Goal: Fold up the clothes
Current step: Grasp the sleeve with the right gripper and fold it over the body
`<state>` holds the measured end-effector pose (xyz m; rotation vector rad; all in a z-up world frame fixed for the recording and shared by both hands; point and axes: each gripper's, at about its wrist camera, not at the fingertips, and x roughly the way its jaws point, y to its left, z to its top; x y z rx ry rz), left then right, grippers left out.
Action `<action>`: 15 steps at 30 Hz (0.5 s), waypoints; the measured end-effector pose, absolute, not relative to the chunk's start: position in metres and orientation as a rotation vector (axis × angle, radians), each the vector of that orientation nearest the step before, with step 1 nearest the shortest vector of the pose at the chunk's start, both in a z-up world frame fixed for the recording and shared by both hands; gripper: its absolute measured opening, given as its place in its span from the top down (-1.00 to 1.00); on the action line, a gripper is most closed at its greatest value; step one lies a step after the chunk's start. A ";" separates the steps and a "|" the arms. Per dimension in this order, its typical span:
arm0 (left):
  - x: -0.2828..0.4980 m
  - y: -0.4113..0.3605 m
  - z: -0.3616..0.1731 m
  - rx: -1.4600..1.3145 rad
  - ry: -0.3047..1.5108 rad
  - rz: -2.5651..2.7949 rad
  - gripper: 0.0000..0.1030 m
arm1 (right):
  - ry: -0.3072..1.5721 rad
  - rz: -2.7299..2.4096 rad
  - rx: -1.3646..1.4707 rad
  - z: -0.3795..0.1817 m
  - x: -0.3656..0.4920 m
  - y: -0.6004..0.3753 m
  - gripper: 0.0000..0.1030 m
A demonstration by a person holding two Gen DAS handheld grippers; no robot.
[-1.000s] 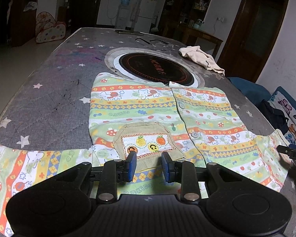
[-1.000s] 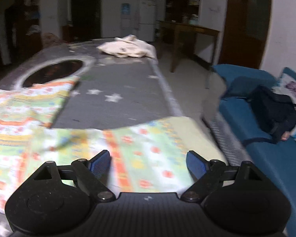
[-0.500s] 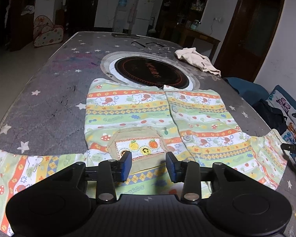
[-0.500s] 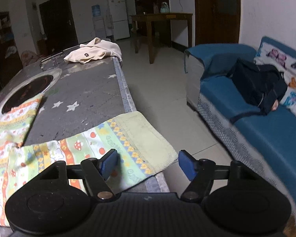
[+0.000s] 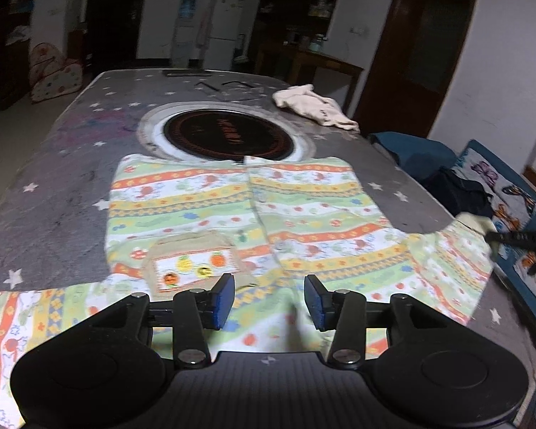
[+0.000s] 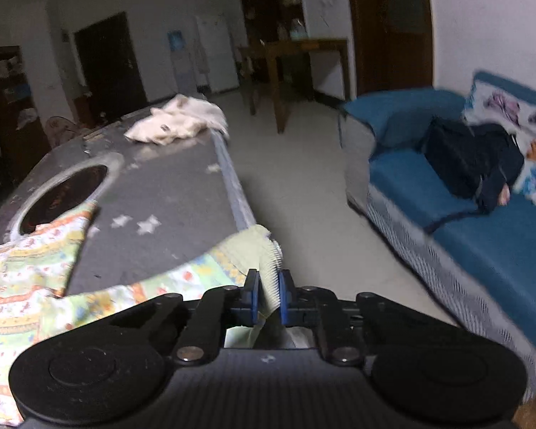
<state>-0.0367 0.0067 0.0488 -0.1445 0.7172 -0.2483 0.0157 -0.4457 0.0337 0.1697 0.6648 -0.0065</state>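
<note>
A child's striped, patterned shirt (image 5: 253,214) lies flat on the grey star-print table, front side up with a small pocket (image 5: 193,262), sleeves spread left and right. My left gripper (image 5: 269,302) is open above the shirt's near hem, holding nothing. My right gripper (image 6: 268,295) is shut on the pale green cuff (image 6: 257,246) of the right sleeve at the table's right edge. It also shows in the left wrist view (image 5: 511,239), at the sleeve end.
A round black cooktop (image 5: 228,136) is set in the table (image 5: 64,193) beyond the shirt. A crumpled cream garment (image 5: 314,107) lies at the far right. A blue sofa (image 6: 482,236) with a dark bag (image 6: 471,164) stands to the right, across a strip of floor.
My right gripper closed on the sleeve cuff, having been open over the sleeve. My left gripper opened wider and drew back a little from the pocket.
</note>
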 end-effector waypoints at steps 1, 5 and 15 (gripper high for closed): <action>-0.038 0.002 0.049 -0.139 0.718 -0.265 0.08 | 0.649 0.019 0.170 0.040 0.014 -0.442 0.81; -0.044 -0.015 0.050 -0.117 0.715 -0.329 0.05 | 0.599 0.132 0.147 0.067 0.010 -0.422 0.81; -0.058 -0.033 0.046 -0.094 0.715 -0.396 0.00 | 0.530 0.460 0.114 0.132 0.004 -0.343 0.82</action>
